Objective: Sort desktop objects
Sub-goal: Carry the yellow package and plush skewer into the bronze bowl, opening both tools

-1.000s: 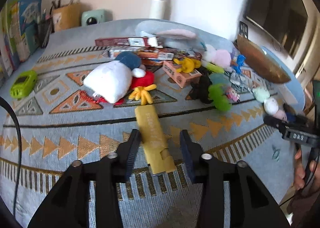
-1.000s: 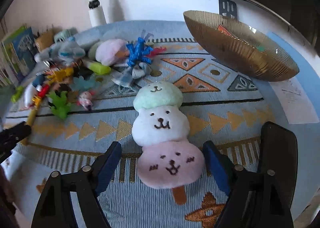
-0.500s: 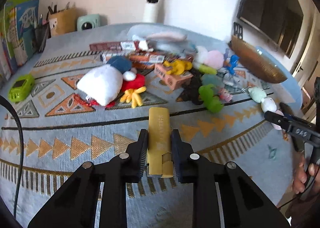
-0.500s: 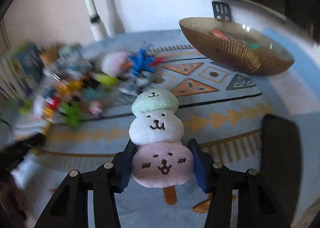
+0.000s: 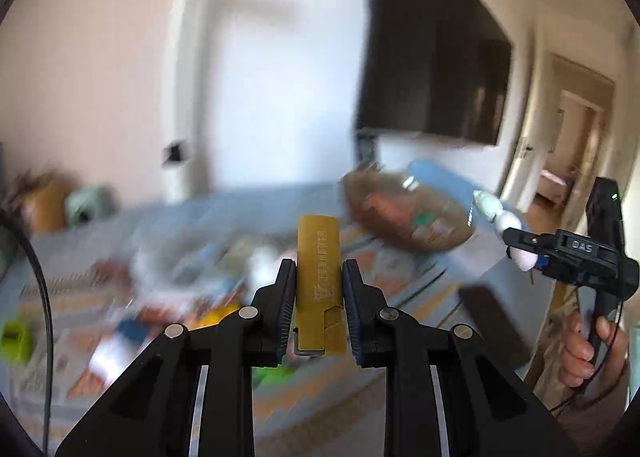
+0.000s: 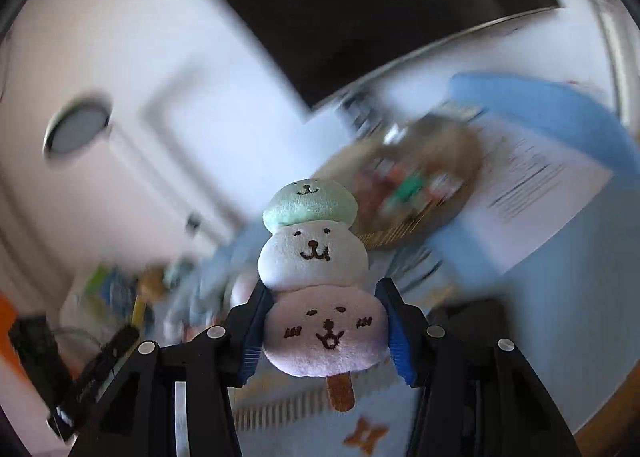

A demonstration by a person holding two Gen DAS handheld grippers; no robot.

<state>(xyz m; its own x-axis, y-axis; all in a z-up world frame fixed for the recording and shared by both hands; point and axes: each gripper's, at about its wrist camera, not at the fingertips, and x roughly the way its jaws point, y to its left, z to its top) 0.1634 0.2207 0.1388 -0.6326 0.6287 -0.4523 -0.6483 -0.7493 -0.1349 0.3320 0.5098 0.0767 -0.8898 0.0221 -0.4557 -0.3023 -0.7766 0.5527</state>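
Right gripper (image 6: 320, 331): you are clamping the plush ice-cream toy (image 6: 318, 277) by its pink bottom scoop, bowl (image 6: 420, 185) lying ahead. Left gripper (image 5: 316, 309): you are pinching the yellow box (image 5: 319, 281) low down. Risk: soft plush giving, box pivoting out during fast swings.

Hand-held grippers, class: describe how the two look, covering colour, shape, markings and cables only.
Both are black, angular linkages with silver pivot pins. The left hand-held gripper has dark ribbed pads; a thin black cable curves past it. The right hand-held gripper has blue ribbed pads; the left view shows white "DAS" lettering and a green light on its body.
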